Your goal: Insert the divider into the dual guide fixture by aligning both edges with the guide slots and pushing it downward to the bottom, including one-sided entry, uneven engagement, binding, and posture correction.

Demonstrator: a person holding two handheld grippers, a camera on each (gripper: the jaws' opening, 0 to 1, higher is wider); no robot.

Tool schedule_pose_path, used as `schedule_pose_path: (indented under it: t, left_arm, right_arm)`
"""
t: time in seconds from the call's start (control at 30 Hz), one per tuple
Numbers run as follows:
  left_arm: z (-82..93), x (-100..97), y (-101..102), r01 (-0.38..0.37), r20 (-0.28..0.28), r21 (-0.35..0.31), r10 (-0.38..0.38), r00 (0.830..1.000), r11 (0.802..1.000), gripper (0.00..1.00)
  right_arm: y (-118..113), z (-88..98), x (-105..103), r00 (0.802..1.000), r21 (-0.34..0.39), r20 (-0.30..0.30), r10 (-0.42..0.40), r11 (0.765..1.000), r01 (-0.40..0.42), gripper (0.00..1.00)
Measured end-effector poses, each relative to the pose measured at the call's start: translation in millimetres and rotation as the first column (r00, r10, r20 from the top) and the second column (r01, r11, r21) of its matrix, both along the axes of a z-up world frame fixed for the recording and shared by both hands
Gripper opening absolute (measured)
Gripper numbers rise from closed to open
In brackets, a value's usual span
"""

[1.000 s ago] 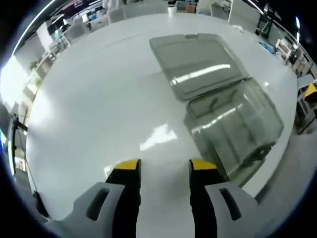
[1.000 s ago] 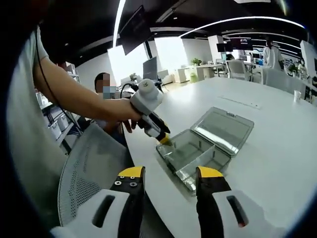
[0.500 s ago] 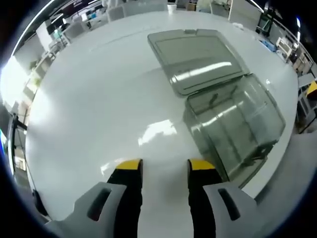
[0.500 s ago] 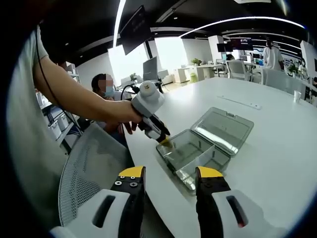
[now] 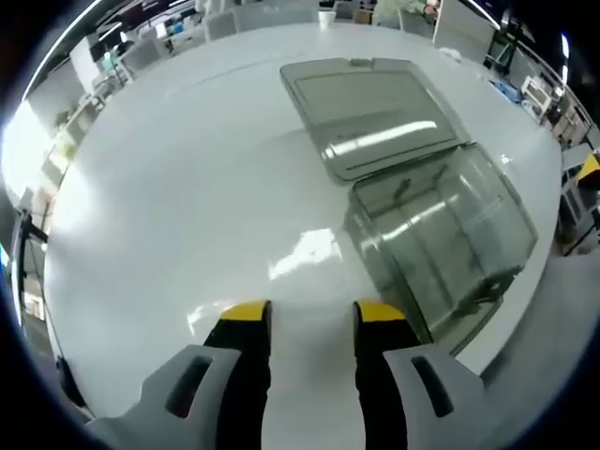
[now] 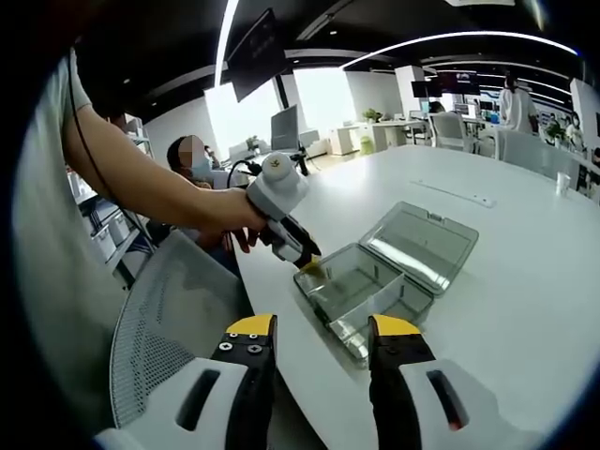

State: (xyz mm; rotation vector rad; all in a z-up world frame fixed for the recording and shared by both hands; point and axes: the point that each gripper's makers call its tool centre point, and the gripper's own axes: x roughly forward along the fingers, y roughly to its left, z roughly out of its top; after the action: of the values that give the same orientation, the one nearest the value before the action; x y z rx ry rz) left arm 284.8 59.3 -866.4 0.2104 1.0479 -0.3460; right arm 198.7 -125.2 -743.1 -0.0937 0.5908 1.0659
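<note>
A clear plastic box lies on the white table with its hinged lid folded flat behind it. My left gripper is open and holds nothing, and the box is ahead and to the right of its yellow tips. In the right gripper view a hand holds the left gripper, its tips at the left rim of the box. The lid lies beyond. A clear partition seems to cross the box, but I cannot tell for sure. My right gripper stands open, short of the box.
A grey mesh chair stands at the table's near edge, with a seated person behind it. A white cup sits far right on the table. The table edge runs close behind the box. Desks and chairs fill the room beyond.
The left gripper has edged slightly closer to the box's rim. Both grippers stay open and the box has not moved.
</note>
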Motion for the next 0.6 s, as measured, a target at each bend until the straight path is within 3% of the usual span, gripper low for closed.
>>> schedule_pose_path:
  t: [0.6]
  left_arm:
    - [2.8,2.2,0.9,-0.001,0.006,-0.026,0.001,1.0,1.0,0.3]
  right_arm:
    - [3.9,-1.7,2.9,1.0,0.0,-0.002,0.013,1.0,-0.013,0.33]
